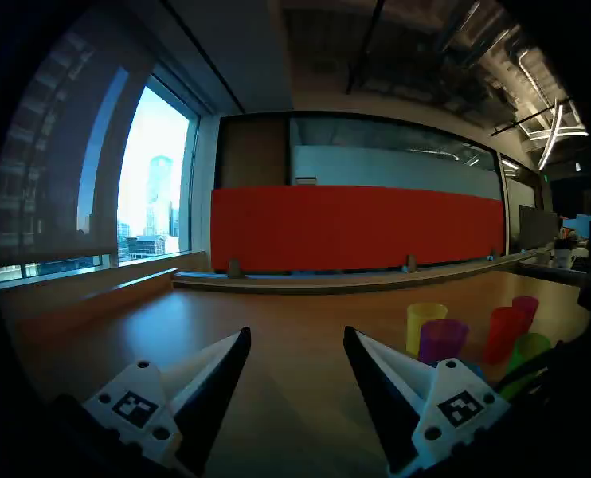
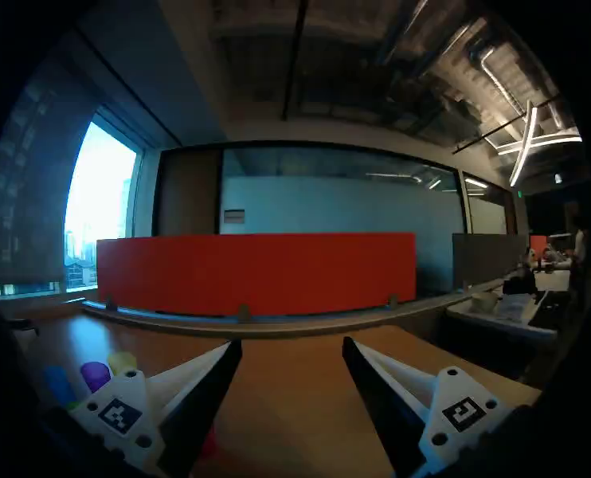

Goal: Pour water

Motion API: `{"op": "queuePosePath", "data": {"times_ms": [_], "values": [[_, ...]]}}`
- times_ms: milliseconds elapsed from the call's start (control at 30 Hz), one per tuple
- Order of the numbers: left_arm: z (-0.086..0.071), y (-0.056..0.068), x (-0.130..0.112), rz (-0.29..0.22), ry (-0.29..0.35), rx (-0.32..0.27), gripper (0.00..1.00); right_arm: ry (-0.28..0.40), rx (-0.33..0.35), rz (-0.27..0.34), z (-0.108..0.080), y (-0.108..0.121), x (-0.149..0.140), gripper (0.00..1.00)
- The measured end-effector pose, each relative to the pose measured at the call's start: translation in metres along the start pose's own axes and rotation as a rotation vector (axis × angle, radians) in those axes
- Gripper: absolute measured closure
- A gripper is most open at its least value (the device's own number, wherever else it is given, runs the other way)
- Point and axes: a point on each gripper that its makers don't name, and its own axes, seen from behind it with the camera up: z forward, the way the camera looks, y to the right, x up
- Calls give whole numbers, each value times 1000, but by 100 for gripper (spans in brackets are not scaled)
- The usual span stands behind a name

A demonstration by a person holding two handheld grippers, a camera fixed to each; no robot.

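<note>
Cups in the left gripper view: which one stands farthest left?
The yellow cup, at the cluster's left edge; the purple cup and the rest stand further right.

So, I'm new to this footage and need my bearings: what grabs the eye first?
A bright red divider panel spans the far edge of the wooden desk, dead ahead. A sunlit window with city towers glows at the left. Coloured plastic cups cluster on the desk right of the open left gripper.

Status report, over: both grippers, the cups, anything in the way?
Left gripper open, empty. Right gripper open, empty. Coloured plastic cups clustered upright on the wooden table, untouched. Bare tabletop ahead of both.
</note>
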Motion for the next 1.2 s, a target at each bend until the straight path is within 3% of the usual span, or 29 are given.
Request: {"op": "queuePosePath", "data": {"times_ms": [633, 1200], "values": [[0, 1, 0, 1, 0, 0, 14, 36, 34, -2, 0, -2, -11, 2], [0, 0, 0, 0, 0, 0, 14, 17, 84, 25, 8, -25, -50, 2]]}}
